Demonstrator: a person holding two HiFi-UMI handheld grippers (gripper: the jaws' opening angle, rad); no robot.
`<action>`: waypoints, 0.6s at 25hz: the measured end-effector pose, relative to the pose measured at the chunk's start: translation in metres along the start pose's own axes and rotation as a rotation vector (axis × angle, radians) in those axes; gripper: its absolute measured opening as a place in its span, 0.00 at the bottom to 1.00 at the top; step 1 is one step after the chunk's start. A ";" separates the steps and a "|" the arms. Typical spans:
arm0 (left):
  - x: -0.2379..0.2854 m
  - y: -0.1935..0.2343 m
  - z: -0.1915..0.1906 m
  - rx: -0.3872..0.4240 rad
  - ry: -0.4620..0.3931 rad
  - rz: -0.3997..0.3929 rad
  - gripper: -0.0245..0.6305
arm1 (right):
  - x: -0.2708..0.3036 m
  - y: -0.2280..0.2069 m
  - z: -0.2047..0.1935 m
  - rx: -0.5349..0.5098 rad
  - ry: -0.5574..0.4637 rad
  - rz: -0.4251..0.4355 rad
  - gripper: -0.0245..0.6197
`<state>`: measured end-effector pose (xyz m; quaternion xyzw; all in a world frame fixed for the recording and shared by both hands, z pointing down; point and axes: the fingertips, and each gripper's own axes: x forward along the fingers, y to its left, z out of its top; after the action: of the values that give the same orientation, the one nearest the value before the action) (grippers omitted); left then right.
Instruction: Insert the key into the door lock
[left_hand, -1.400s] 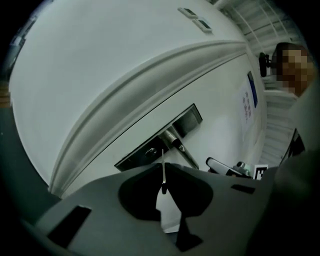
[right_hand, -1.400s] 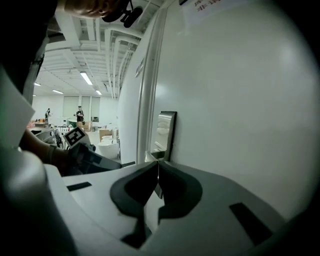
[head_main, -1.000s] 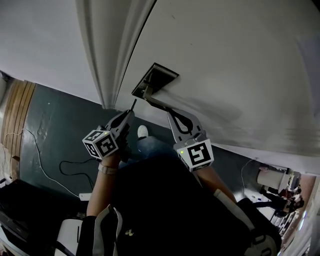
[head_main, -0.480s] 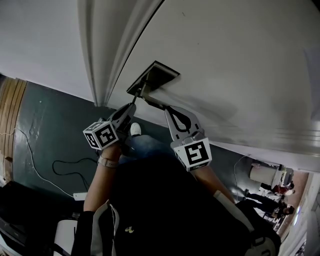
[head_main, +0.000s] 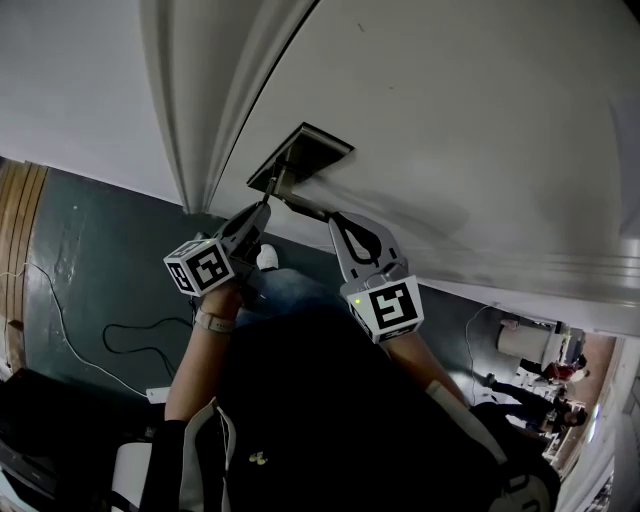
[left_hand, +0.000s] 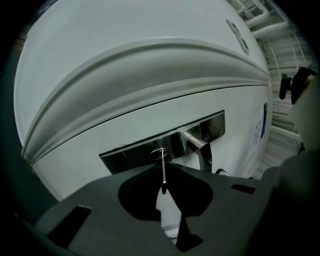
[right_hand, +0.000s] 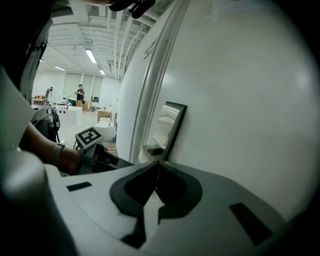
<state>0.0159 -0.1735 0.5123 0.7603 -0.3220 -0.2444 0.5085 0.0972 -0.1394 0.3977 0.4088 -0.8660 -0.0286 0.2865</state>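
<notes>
The flat white door (head_main: 450, 120) fills the upper right of the frame, its rectangular metal lock plate (head_main: 300, 160) and the thin key (left_hand: 163, 172) both silver. The left claw (head_main: 264, 207) is dark grey, the right claw (head_main: 331, 216) pale grey, each bearing black-and-white square-patterned markers; the floor (head_main: 90, 250) at lower left is dark teal.

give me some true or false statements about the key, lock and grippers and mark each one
The left gripper is clamped on the key. True.
The key's tip is at the keyhole in the metal lock plate. True.
The right gripper has its jaws wide apart. False: they are together.
The door is dark brown. False: it is white.
In the left gripper view the handle sits left of the keyhole. False: the handle is to its right.
</notes>
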 end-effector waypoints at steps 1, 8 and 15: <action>0.000 0.000 0.000 -0.002 0.000 0.000 0.08 | 0.000 0.000 0.000 0.001 0.000 0.000 0.06; 0.002 0.001 -0.004 -0.001 0.023 0.002 0.08 | -0.001 0.002 0.000 0.002 -0.001 0.000 0.06; 0.004 0.003 -0.008 -0.053 0.001 -0.003 0.08 | -0.004 0.004 0.001 0.000 -0.004 -0.003 0.06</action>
<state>0.0232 -0.1722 0.5174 0.7472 -0.3141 -0.2532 0.5282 0.0955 -0.1336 0.3959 0.4100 -0.8660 -0.0298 0.2848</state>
